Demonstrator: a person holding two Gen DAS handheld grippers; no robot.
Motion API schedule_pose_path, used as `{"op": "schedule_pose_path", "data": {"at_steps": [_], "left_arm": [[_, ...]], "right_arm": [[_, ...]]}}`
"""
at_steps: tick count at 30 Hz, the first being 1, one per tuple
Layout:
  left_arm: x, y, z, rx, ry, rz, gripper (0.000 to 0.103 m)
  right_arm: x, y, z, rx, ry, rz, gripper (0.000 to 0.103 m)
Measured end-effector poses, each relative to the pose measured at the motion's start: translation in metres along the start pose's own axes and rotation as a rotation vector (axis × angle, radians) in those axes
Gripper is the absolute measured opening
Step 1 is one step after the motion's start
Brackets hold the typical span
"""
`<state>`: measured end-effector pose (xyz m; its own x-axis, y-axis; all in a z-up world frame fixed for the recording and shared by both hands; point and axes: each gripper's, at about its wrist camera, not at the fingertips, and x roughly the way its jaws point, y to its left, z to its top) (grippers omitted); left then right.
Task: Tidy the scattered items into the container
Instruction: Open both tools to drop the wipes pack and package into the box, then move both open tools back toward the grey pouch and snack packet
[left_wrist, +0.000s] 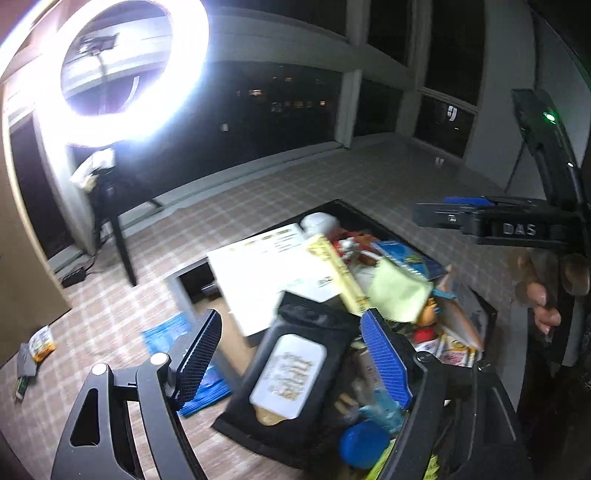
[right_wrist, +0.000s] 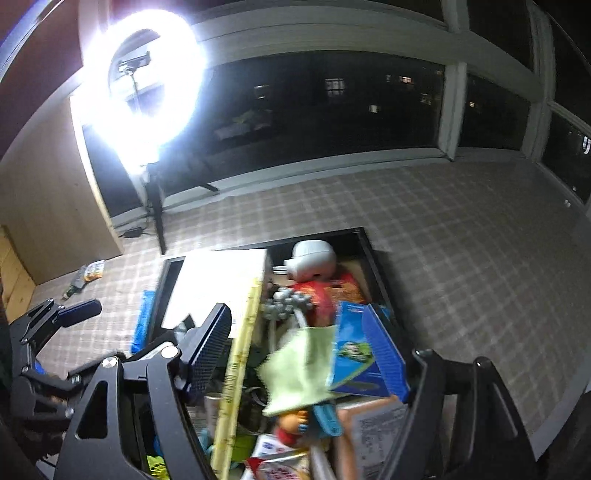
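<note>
Motion blur smears the black wipes pack (left_wrist: 291, 365) lying between the spread pads of my left gripper (left_wrist: 295, 354), untouched. My right gripper (right_wrist: 306, 354) gapes over the heaped black container (right_wrist: 373, 266). Only the left view shows two blue bags (left_wrist: 166, 328) outside it.

Heaped container (right_wrist: 373, 254), bare floor (right_wrist: 461, 258) right, ring light (right_wrist: 147, 85) seemingly far left.
</note>
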<state>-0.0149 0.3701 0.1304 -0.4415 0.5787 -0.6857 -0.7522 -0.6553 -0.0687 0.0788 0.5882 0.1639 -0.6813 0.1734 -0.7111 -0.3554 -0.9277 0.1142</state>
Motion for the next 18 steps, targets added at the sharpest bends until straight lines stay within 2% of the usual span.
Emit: {"op": "schedule_pose_path", "data": {"at_steps": [6,14,18], "left_arm": [[-0.022,0.055,-0.024,-0.048,-0.001,0.109,0.076],[-0.056,0.164,-0.080,-0.230,0.040,0.282,0.076],[-0.075,0.218,-0.111,-0.270,0.067,0.379,0.076]], "right_arm": [[0.013,0.042,0.003,-0.051,0.014,0.102,0.072],[0.043,0.140,0.012,-0.222,0.059,0.240,0.072],[0.059,0.190,0.014,-0.296,0.079,0.314,0.072]]}}
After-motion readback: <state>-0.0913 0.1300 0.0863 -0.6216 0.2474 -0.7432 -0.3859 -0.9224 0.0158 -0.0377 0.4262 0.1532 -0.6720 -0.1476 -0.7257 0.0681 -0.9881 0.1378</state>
